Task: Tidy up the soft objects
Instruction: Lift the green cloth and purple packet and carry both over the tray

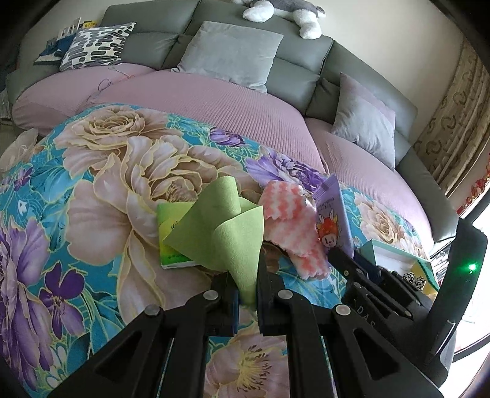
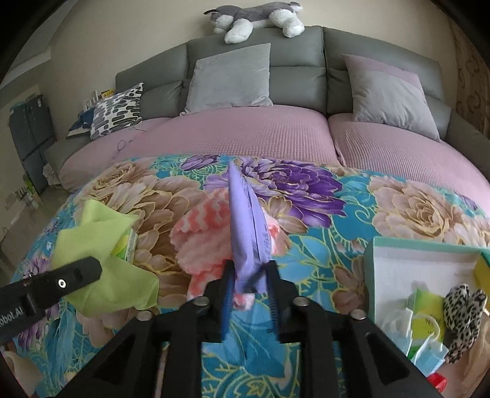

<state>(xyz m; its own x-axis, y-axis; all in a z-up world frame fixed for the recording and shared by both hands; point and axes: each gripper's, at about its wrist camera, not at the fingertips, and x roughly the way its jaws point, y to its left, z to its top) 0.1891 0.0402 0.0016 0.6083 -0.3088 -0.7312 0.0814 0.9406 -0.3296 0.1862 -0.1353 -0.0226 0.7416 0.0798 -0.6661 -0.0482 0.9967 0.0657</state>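
Note:
My left gripper (image 1: pixel 248 286) is shut on a corner of a light green cloth (image 1: pixel 220 223), which drapes over a green tissue pack (image 1: pixel 171 245) on the flowered blanket (image 1: pixel 101 189). Beside the cloth lies a pink-and-white cloth (image 1: pixel 288 220) (image 2: pixel 202 242). A purple packet (image 2: pixel 245 226) (image 1: pixel 332 211) stands on end between the fingers of my right gripper (image 2: pixel 249 277). Those jaws are parted around it, and its lower end rests on the pink cloth. In the right wrist view the green cloth (image 2: pixel 107 266) hangs from a left gripper finger (image 2: pixel 76 275).
A teal open box (image 2: pixel 375 275) (image 1: pixel 395 254) at the right holds a leopard-print item (image 2: pixel 462 309) and small packs. Behind the blanket is a grey sofa (image 2: pixel 294 76) with a pink cover, grey cushions (image 2: pixel 229 76), a patterned cushion (image 2: pixel 118 110) and a plush dog (image 2: pixel 257 18).

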